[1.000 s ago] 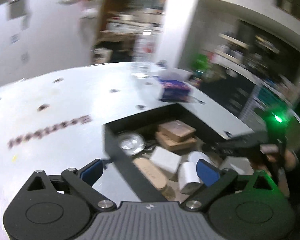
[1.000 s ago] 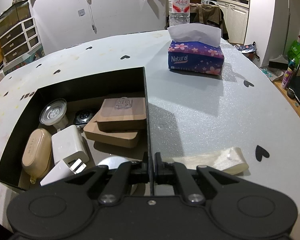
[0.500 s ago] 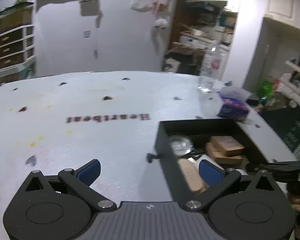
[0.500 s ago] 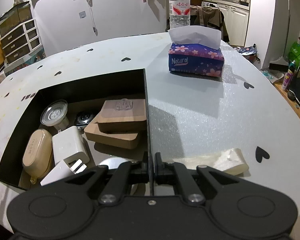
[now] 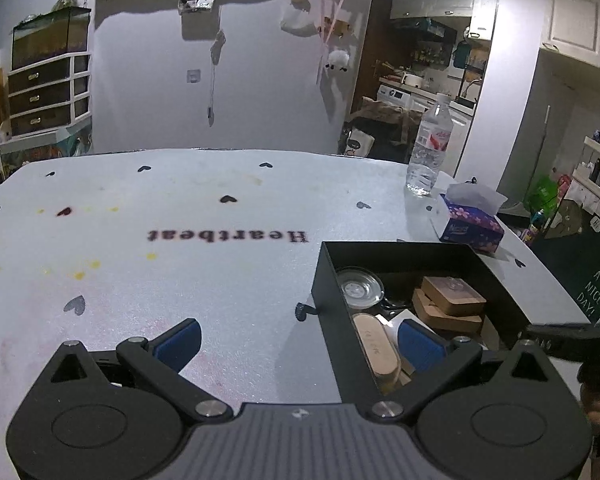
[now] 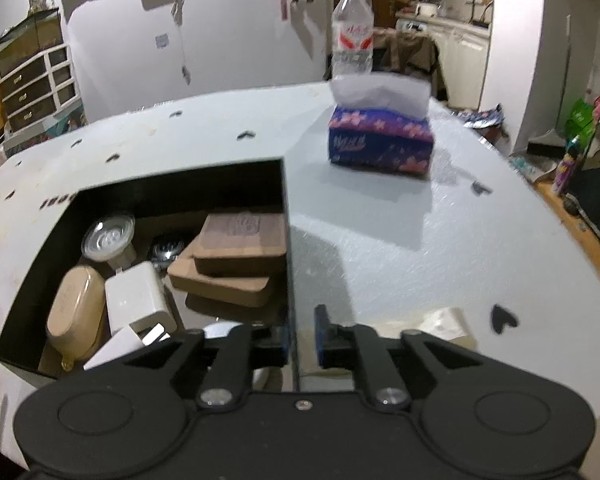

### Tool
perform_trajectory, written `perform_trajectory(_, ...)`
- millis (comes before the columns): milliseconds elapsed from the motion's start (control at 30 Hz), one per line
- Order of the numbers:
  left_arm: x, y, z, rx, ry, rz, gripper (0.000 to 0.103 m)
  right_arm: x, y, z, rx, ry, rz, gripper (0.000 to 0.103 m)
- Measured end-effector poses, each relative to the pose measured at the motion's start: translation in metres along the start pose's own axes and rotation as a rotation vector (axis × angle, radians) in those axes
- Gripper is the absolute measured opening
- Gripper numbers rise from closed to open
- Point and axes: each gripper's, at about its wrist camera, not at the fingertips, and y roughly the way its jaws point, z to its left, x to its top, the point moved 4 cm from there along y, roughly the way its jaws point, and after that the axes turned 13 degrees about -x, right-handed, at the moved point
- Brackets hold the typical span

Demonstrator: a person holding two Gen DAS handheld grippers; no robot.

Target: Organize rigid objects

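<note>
A black open box point(image 5: 327, 280) point(image 6: 286, 216) sits on the white table. It holds two stacked brown cases point(image 6: 236, 252), a white charger point(image 6: 138, 298), a beige oval case point(image 6: 76, 312), a clear round lamp point(image 6: 108, 236) and other small items. My left gripper point(image 5: 298, 344) is open and empty, its fingers straddling the box's near-left corner. My right gripper point(image 6: 302, 338) has opened slightly, with its fingers either side of the box's right wall near the front. A small black screw-like piece point(image 5: 302, 312) lies by the box's left wall.
A purple tissue box point(image 6: 380, 144) point(image 5: 470, 224) and a water bottle point(image 5: 428, 148) point(image 6: 352, 36) stand beyond the black box. A cream soft strip point(image 6: 440, 326) lies right of my right gripper. The table edge curves away at the right. The word Heartbeat point(image 5: 228, 236) is printed mid-table.
My left gripper swung left and back, now facing the wall and table middle. My right gripper, which was shut on the box's right wall, has opened a little and the view shifted.
</note>
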Motion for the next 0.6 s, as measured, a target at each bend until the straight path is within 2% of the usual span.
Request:
perform_trajectory(100,-0.003,-0.003,-0.004,0.002,0.007,-0.012,0.103,0.004,-0.015,-0.006,0.001,0.033,-0.041,0.027)
perform_trajectory(167,-0.006,-0.006,-0.007,0.005,0.009,-0.023,0.103,0.004,-0.032,-0.007,0.014,0.046,-0.085,0.034)
perform_trajectory(233,-0.009,-0.008,-0.009,0.003,0.007,-0.031,0.103,0.001,-0.052,-0.006,0.051,0.052,-0.135,0.048)
perform_trajectory(400,-0.019,-0.016,-0.017,0.015,0.026,-0.054,0.103,-0.016,-0.088,-0.001,0.065,0.032,-0.224,0.065)
perform_trajectory(500,-0.028,-0.020,-0.022,0.026,0.048,-0.069,0.103,-0.028,-0.097,-0.002,0.050,0.032,-0.240,0.066)
perform_trajectory(600,-0.039,-0.023,-0.026,0.048,0.071,-0.079,0.103,-0.040,-0.101,-0.005,0.040,0.041,-0.239,0.073)
